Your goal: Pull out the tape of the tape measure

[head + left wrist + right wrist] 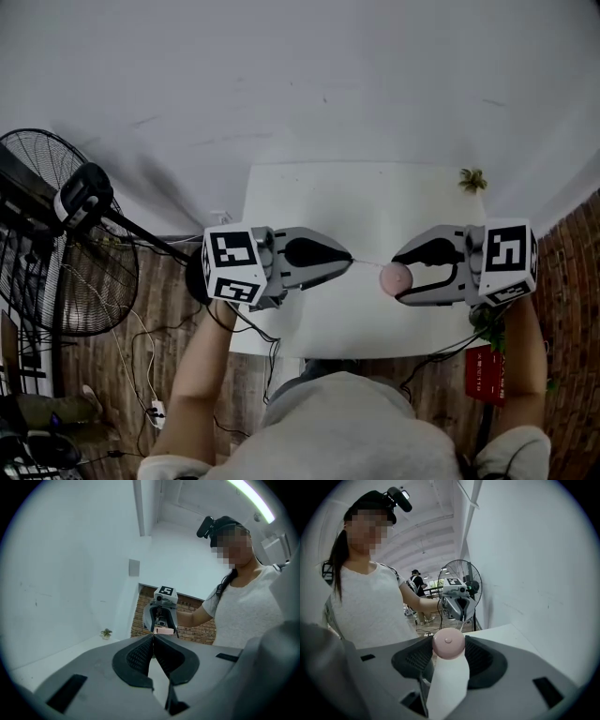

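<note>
The white tabletop (309,197) stands against a plain wall, with a fan (56,244) on the floor at its left. The person holds both grippers above the tabletop, facing each other tip to tip, so that a pull can go straight along one line.

The right gripper (399,277) has its jaws closed on the tape measure (448,643), a round pink one, clamped across its flat sides. This keeps the body fixed while the other side pulls.

The left gripper (347,261) has its jaws pressed fully together, just beside the tape measure. A thin pale line, the tape (367,263), runs from its tips to the pink body. The line is very fine in the head view and edge-on in the left gripper view, so I judge rather than see that the jaws pinch its end.

Only a short piece is out, so the pull seems just at its start. A small plant (472,179) sits at the far corner, well apart.
</note>
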A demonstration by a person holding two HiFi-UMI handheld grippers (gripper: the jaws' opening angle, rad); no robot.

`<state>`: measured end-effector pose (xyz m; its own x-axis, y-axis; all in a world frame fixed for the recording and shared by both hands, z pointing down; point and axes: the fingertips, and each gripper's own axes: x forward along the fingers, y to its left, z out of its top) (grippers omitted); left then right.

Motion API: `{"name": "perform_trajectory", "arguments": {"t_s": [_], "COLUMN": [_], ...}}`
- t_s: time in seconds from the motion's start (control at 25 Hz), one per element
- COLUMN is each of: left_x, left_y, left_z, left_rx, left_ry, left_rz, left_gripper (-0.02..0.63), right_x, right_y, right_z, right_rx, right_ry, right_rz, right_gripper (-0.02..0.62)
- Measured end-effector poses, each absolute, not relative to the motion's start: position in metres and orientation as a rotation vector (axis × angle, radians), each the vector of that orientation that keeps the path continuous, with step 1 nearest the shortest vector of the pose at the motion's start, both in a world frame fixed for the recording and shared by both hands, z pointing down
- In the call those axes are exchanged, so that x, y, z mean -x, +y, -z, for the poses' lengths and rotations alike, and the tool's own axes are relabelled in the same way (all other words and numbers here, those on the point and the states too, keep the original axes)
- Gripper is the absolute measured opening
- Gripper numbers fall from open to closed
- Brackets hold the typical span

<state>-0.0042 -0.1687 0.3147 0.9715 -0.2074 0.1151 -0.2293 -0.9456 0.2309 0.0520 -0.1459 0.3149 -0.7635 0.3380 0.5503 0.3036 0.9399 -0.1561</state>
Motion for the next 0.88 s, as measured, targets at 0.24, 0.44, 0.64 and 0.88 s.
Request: {"name": "perform_trajectory", "arguments": {"t_s": [0.24,0.44,0.64,0.88], "left_x": [0.042,0.072,0.08,0.079], "left_y": [-0.179,-0.178,-0.174,-0.173], "left_z": [-0.311,-0.309,-0.306,-0.309], "left_rx": [-2.842,-2.821,-2.818,-2.81], "left_ry": [-0.505,-0.625,-0.66,-0.655], "left_rz": [-0.088,-0.066,-0.062,-0.048], "left_gripper": [0.014,0.014,0.014,0.014], "right_x": [-0.067,-0.078,-0.079,-0.075], "right_y": [-0.157,-0.164,-0.165,-0.162], "right_z": [-0.313,-0.311,-0.31,-0.311], "right_rx": [0.383,0.309,0.291,0.298], "right_ry": [-2.512,-2.529,-2.536,-2.532], "right_rz": [-0.101,-0.115,-0.118,-0.111], "right_gripper": [0.215,0.215,0.215,0.215]}}
